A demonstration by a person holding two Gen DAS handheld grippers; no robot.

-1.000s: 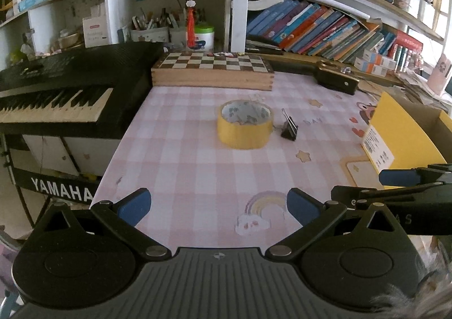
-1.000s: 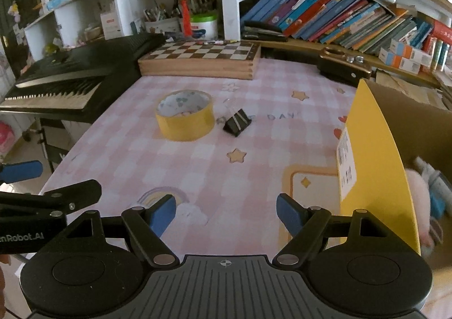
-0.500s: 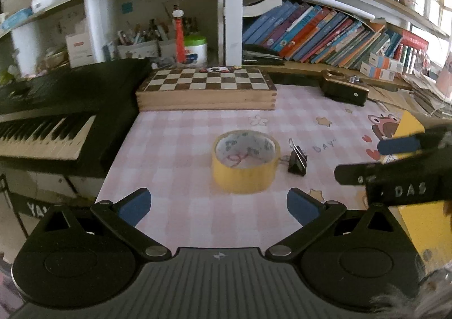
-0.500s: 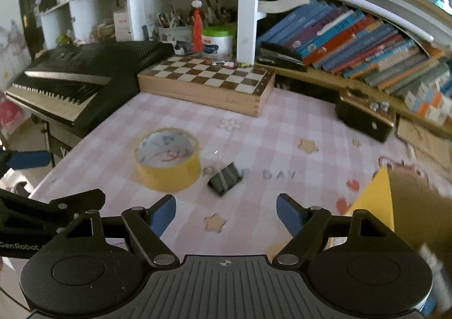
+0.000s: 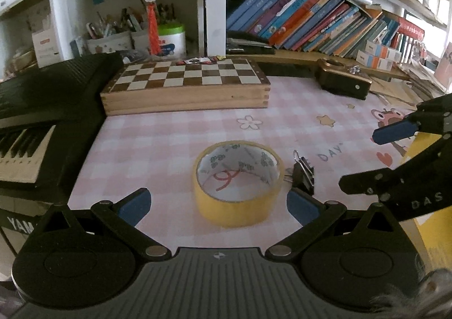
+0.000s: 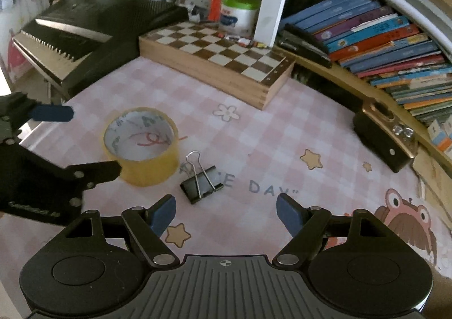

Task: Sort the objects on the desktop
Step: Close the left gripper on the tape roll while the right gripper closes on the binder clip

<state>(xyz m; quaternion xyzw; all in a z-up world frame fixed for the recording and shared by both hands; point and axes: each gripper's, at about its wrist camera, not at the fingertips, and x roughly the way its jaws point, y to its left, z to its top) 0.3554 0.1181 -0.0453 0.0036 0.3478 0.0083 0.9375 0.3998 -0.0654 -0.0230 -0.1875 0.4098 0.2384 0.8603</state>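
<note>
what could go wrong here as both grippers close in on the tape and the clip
1. The roll of tape and the binder clip lie nearly side by side, so the left hand-held gripper, open around the tape, may knock the clip.
2. The right hand-held gripper is open just short of the clip; the two tools are near enough to bump.
3. The clip lies low with its wire handles up; pads could catch a handle and flip it.

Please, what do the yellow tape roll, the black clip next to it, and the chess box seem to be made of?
Tape roll: probably plastic packing tape, a smooth, slightly glossy yellow band; the printed inner ring looks like paper or cardboard.
Binder clip: likely painted black metal, with bare shiny wire handles.
Chess box: wood, pale sides showing grain and finger joints at the corner; the dark and light squares look lacquered.
</note>
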